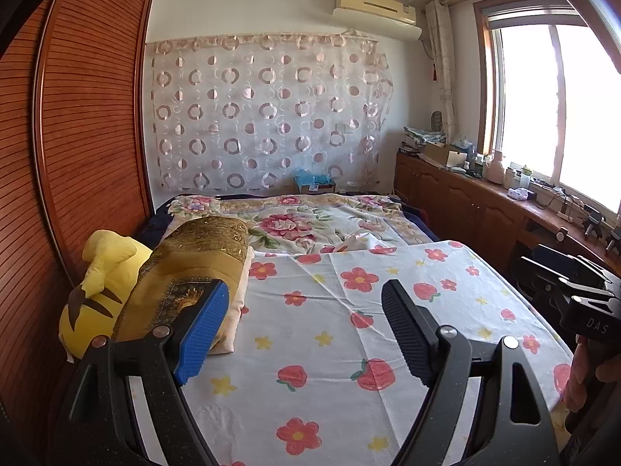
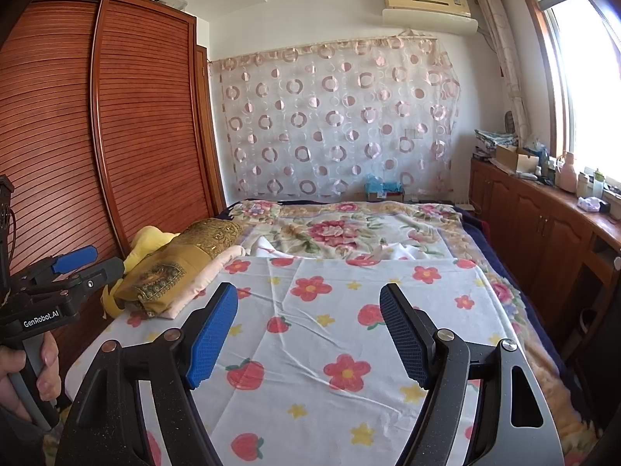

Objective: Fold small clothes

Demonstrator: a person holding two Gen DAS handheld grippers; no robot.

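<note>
A white sheet point(image 1: 349, 334) printed with red flowers and strawberries lies flat over the near part of the bed. Just past its far edge, a small pale crumpled piece of fabric point(image 1: 351, 241) rests on the floral blanket point(image 1: 295, 217); what garment it is cannot be made out. My left gripper point(image 1: 306, 291) hovers open above the sheet with nothing between its fingers. My right gripper point(image 2: 308, 291) also hovers open and empty over the sheet point(image 2: 330, 341). Each gripper shows at the other view's edge, the left gripper point(image 2: 91, 264) held by a hand point(image 2: 23, 365).
A gold patterned pillow point(image 1: 194, 260) on folded cream bedding and a yellow plush toy point(image 1: 104, 272) sit at the bed's left side against a wooden slatted wardrobe point(image 1: 77, 136). A cluttered wooden cabinet point(image 1: 485, 198) runs under the window on the right.
</note>
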